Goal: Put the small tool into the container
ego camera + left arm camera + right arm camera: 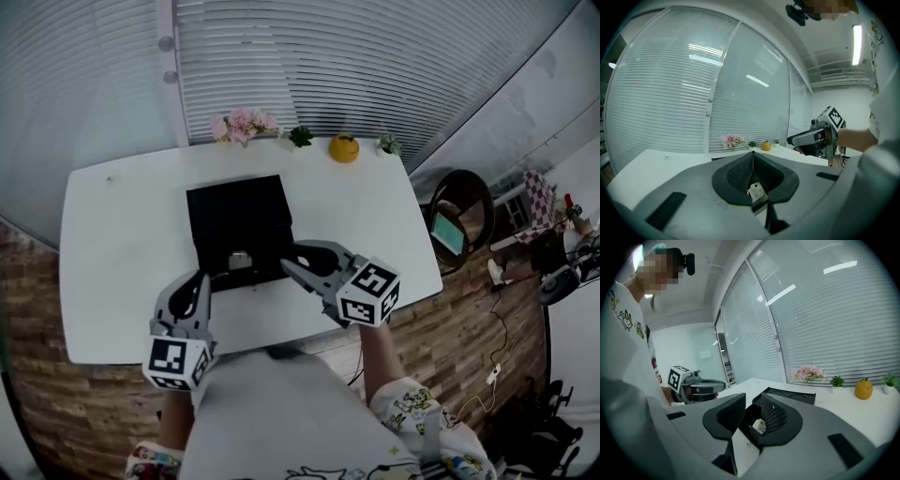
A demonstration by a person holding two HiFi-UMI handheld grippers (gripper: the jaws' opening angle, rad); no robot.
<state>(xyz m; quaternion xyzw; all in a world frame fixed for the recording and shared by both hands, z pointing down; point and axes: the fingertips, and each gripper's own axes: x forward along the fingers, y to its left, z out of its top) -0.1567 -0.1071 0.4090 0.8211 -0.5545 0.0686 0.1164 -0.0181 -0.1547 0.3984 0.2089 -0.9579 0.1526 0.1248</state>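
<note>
The small, pale silvery metal tool (240, 260) lies on the near part of the black square container (234, 217) on the white table (112, 244); its shape is too small to read, and both gripper views half-hide it. Left gripper (753, 158) — fingers pressed together, empty; right gripper (753, 403) — fingers narrowly apart, gripping nothing.

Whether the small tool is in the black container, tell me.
Yes, the head view shows the small tool lying inside the black container, near its front wall.
</note>
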